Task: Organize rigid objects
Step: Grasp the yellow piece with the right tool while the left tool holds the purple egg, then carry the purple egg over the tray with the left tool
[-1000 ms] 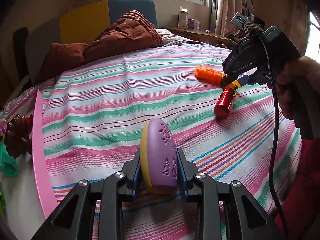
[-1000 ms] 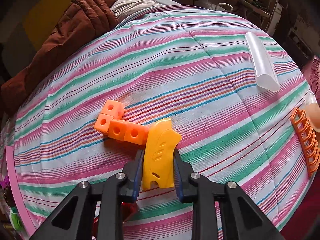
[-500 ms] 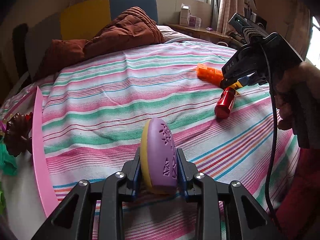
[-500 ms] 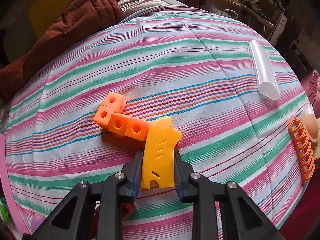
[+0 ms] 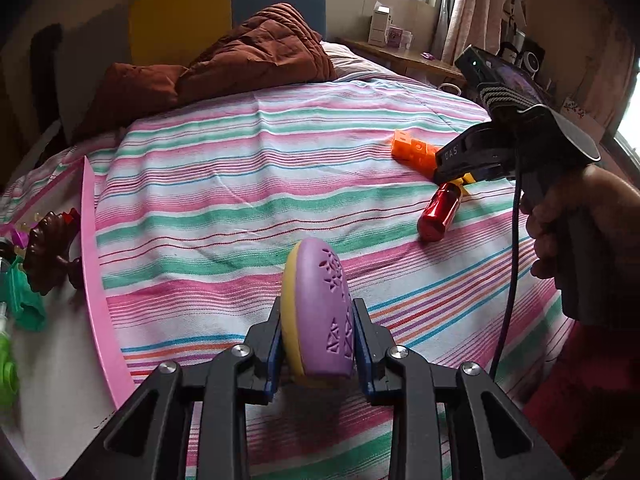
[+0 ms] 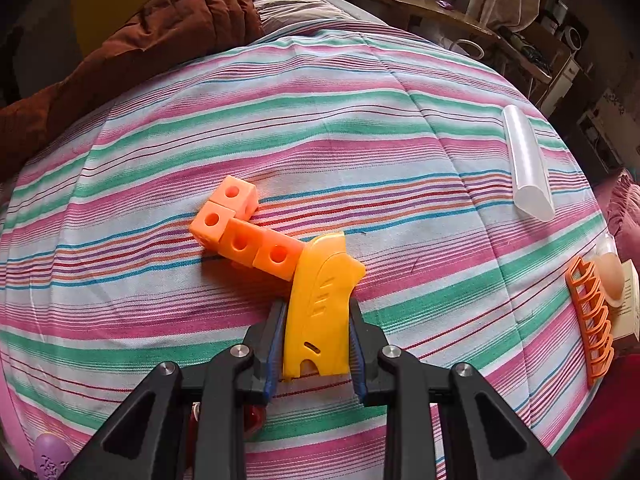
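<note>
My left gripper is shut on a purple and yellow oval case, held just above the striped bedspread. My right gripper is shut on a yellow plastic piece, next to a chain of orange cubes on the bed. In the left wrist view the right gripper hovers at the right over the orange cubes and a red metallic cylinder. The purple case also shows in the right wrist view at the bottom left.
A pink tray with a brown toy and green toys lies at the left. A clear tube, an orange rack and an egg-like object lie at the right. A brown quilt is at the bed's head.
Both grippers keep their hold. The right gripper has shifted a little lower and nearer over the orange cubes; the left view has tilted slightly.
</note>
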`<state>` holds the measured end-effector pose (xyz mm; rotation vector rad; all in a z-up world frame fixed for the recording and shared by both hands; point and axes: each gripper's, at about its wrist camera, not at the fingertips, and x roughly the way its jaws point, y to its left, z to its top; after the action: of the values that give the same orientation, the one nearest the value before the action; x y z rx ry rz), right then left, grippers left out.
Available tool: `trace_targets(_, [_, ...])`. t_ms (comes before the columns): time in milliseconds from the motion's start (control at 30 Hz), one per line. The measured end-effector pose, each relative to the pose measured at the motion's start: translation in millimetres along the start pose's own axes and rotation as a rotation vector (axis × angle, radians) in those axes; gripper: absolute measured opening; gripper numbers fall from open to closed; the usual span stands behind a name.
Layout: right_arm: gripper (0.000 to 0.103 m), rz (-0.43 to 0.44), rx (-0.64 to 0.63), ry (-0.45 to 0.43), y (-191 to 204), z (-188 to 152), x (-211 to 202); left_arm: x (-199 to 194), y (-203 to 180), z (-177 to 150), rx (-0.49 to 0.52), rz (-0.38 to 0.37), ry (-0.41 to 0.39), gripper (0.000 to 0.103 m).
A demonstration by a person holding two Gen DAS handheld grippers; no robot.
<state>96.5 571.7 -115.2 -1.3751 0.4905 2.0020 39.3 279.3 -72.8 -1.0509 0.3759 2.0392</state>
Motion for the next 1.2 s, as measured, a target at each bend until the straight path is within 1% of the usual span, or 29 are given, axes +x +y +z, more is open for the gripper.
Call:
trace_targets(200, [0.027, -0.014, -0.019, -0.006, 3.0, -1.3, -0.9, -22.4, 2.2, 5.1, -0.011, -0.008, -0.039, 0.030])
trace_targets(300, [0.027, -0.021, -0.027, -0.009, 6.0, 4.8, 2.4, -32.2, 3.6, 8.5, -0.013, 0.000, -0.063, 0.030])
trace_targets(533, [0.027, -0.029, -0.038, -0.013, 8.2, 3.7, 0.1, -55.1, 13.3, 13.7, -0.035, 0.015, -0.115, 0.030])
trace_targets(767, [0.027, -0.040, -0.053, -0.017, 10.4, 1.4, -3.8, -71.1, 33.3, 11.0, -0.084, 0.040, -0.133, 0.030])
trace_targets(900, [0.027, -0.048, -0.063, -0.021, 12.7, -0.5, -6.4, -80.7, 50.3, 6.0, -0.119, 0.064, -0.139, 0.030])
trace_targets(1033, [0.027, -0.054, -0.071, -0.023, 14.2, -0.1, -5.6, -89.7, 76.1, -4.8, -0.176, 0.084, -0.134, 0.030])
trace_targets(1200, [0.027, -0.062, -0.079, -0.025, 15.9, 0.7, -4.1, -100.7, 119.4, -28.0, -0.286, 0.133, -0.116, 0.030])
